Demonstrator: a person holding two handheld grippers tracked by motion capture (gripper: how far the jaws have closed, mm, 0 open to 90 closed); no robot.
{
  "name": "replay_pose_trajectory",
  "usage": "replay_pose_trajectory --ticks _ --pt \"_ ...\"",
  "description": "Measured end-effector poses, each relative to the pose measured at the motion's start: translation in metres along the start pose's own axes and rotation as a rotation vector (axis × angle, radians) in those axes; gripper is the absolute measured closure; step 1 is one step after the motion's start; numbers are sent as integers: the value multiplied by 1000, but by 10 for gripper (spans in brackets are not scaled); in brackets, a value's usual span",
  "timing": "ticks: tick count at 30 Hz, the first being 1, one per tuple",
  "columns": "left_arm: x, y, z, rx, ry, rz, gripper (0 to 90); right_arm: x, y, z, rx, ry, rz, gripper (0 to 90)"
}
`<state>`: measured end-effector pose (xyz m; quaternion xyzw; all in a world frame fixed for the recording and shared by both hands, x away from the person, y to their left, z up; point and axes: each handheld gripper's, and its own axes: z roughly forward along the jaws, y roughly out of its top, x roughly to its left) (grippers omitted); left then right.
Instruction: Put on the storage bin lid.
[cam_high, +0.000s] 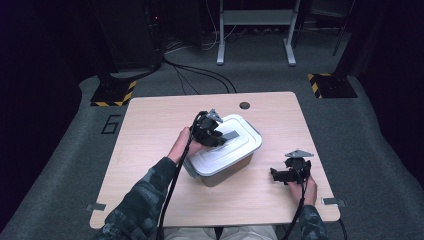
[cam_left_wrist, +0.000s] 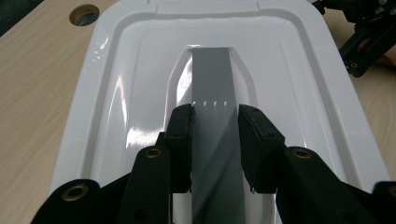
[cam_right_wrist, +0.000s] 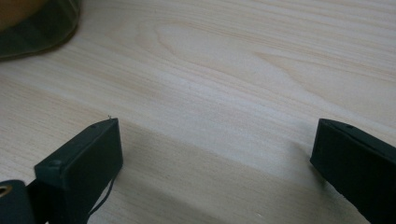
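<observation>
So the tabletop (cam_high: 150, 125) is light wood-grain with rounded corners and a round cable hole (cam_high: 244, 105) near the far edge, plus small metal brackets (cam_high: 95, 207) sticking out at the near corners. It sits on grey carpet (cam_high: 65, 165), and the room around it is really dark: black cables (cam_high: 200, 72) snake across the floor behind the tabletop, there are two black bases with yellow-and-black hazard stripes (cam_high: 332, 85) left and right, and the legs of a white frame (cam_high: 255, 30) at the back. A white "6" outline (cam_high: 111, 124) is marked on the carpet to the left. The bin (cam_high: 227, 170) with the white lid (cam_high: 220, 150) sits roughly mid-tabletop, turned at an angle. The left tongs (cam_left_wrist: 215, 121) are down on top of that lid, clenched on the grey handle (cam_left_wrist: 212, 74), one pad on each side of the strip. The right tongs (cam_right_wrist: 215, 154) are spread wide with nothing between them, resting low over bare wood near the right front of the tabletop, well apart from the bin.
</observation>
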<state>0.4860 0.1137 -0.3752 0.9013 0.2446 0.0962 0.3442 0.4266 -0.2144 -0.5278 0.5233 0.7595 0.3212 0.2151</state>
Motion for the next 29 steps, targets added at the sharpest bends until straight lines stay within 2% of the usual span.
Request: replay_pose_trajectory --ticks 11,14,17,20,21,29 --pt "-3 -8 0 -1 -1 -9 646 0 0 0 0 -1 1 13" --pt "-2 -9 -4 -15 4 -15 477 0 0 0 2 -2 -6 13" --pt "0 -13 -18 -60 30 -45 323 0 0 0 1 0 -1 13" --pt "5 -24 -36 -90 73 -79 219 0 0 0 2 -1 -7 13" --pt "8 -30 -42 -101 81 -97 194 0 0 0 2 0 -7 13" --pt "41 -90 -85 -140 253 -226 81 0 0 0 0 0 -2 13"
